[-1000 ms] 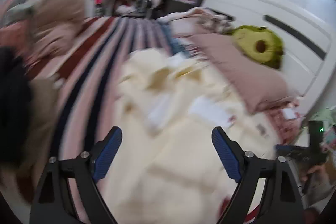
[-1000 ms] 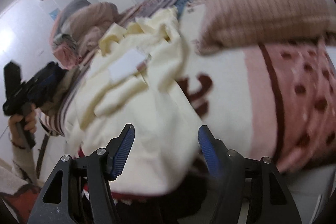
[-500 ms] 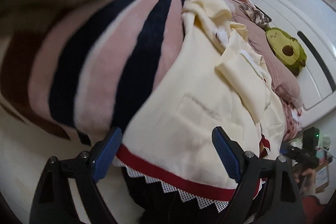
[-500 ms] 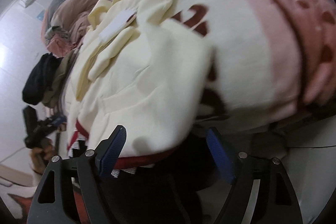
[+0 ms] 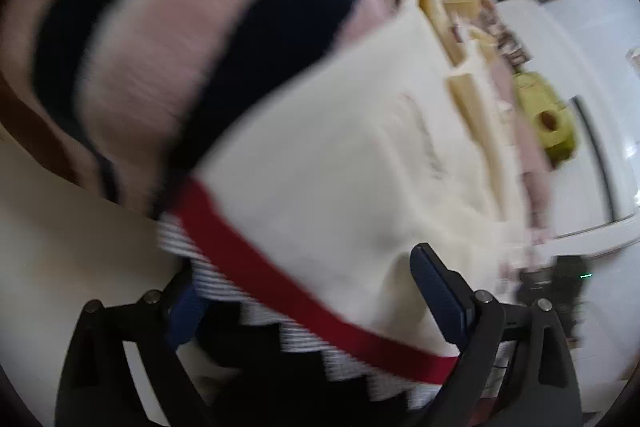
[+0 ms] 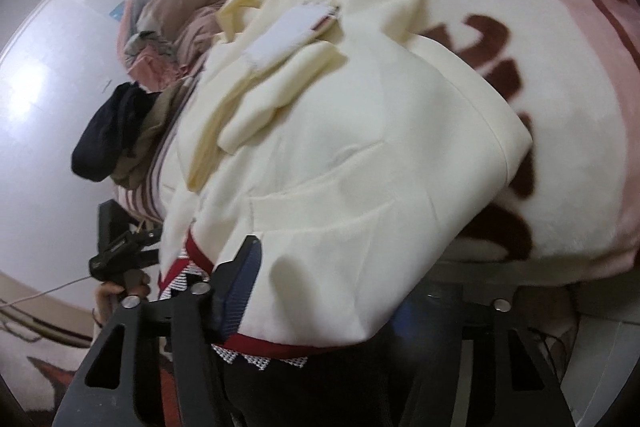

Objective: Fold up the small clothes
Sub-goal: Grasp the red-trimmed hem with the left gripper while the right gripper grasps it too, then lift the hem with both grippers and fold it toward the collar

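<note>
While the cream garment (image 6: 360, 163) lies over the striped blanket (image 5: 168, 39) at the bed's edge, the left gripper (image 5: 308, 303) is opening astride its red hem (image 5: 280, 291); the right gripper (image 6: 320, 291) is closing around the hem corner.

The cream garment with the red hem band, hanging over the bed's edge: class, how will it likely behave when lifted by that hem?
The cream garment will probably flop and drape: it already creases and sags off the bed. It looks light and thin. Its loose yellow sleeve may slide off as the hem rises.
</note>
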A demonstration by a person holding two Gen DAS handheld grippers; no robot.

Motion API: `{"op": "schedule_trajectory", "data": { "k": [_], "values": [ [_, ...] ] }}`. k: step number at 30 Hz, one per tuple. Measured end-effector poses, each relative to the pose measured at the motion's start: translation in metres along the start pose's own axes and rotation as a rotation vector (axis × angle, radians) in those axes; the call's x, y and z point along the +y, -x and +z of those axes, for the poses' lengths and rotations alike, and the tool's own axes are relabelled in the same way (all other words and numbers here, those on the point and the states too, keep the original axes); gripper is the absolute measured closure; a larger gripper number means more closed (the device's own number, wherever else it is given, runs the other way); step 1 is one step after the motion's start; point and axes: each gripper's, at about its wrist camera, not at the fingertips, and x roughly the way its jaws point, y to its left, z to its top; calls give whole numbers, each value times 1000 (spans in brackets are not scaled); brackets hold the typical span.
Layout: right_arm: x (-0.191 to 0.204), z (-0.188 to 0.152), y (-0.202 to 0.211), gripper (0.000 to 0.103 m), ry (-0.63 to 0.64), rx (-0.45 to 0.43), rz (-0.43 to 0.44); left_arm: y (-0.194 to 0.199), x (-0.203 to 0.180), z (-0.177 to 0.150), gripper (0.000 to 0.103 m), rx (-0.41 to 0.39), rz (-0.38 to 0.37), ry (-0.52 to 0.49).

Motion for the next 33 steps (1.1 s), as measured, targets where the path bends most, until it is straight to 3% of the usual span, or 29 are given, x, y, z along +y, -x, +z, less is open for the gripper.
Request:
{"op": "schedule_trajectory", "data": {
  "k": [1,3,4,5,8,10,12,19,30,33],
  "values": [
    [2,1,-1,59,2,2,7,-2,-6,-2,14,-5,-48,-3],
    [5,1,-2,64,8,11,32,-3,-22,-2,29,-20,-54,-48],
    [8,1,-4,66,15,16,39,-2,-29,-2,35,-32,-29,-73],
    [11,1,-5,66,26,16,38,-2,-36,-2,47,-44,2,-101],
    [11,0,-8,68,30,9,25,-1,-53,-2,63,-54,110,-158],
    [14,0,-9,89,33,-2,20,3,-66,-4,80,-82,170,-216],
    [18,2,-6,95,42,-21,32,10,-76,-5,91,-114,187,-256],
    [45,4,13,98,132,-108,91,47,-106,-5,96,-231,202,-399],
    [76,-2,42,100,227,-229,160,97,-153,-12,99,-360,54,-500],
    [78,-5,52,100,228,-258,189,106,-160,-18,99,-385,45,-526]
  ]
}}
